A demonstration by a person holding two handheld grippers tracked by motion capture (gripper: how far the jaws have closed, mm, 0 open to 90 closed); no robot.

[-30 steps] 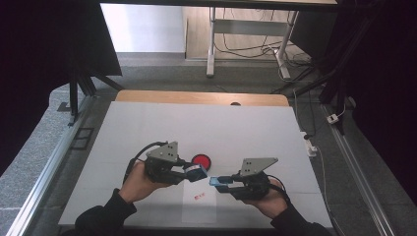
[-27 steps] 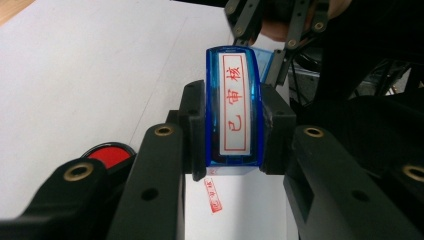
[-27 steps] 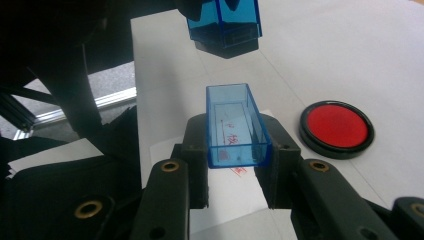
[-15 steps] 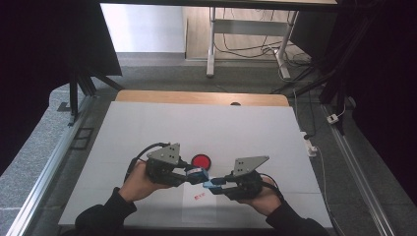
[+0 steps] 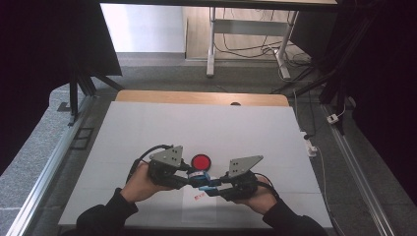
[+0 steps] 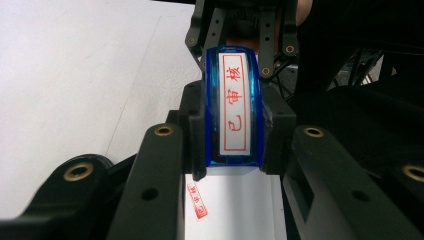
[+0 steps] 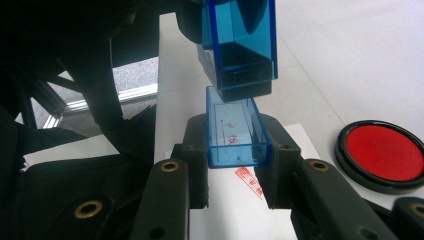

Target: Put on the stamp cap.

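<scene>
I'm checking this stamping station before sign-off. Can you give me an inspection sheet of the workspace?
Surface: white table, one red stamp imprint on the paper sheet.
Job's things: blue stamp in left gripper; its clear blue cap in right gripper, just apart from the stamp.
Clutter: red ink pad, open, behind the grippers.
Grippers: both shut on their pieces.
Cables: black cable trails from left gripper.
Surroundings: floor cables beyond the table.

Stamp body (image 6: 233, 102) label reads 已审核 in red; the same red imprint (image 6: 197, 200) sits on the paper (image 6: 235, 210) just below it.
</scene>
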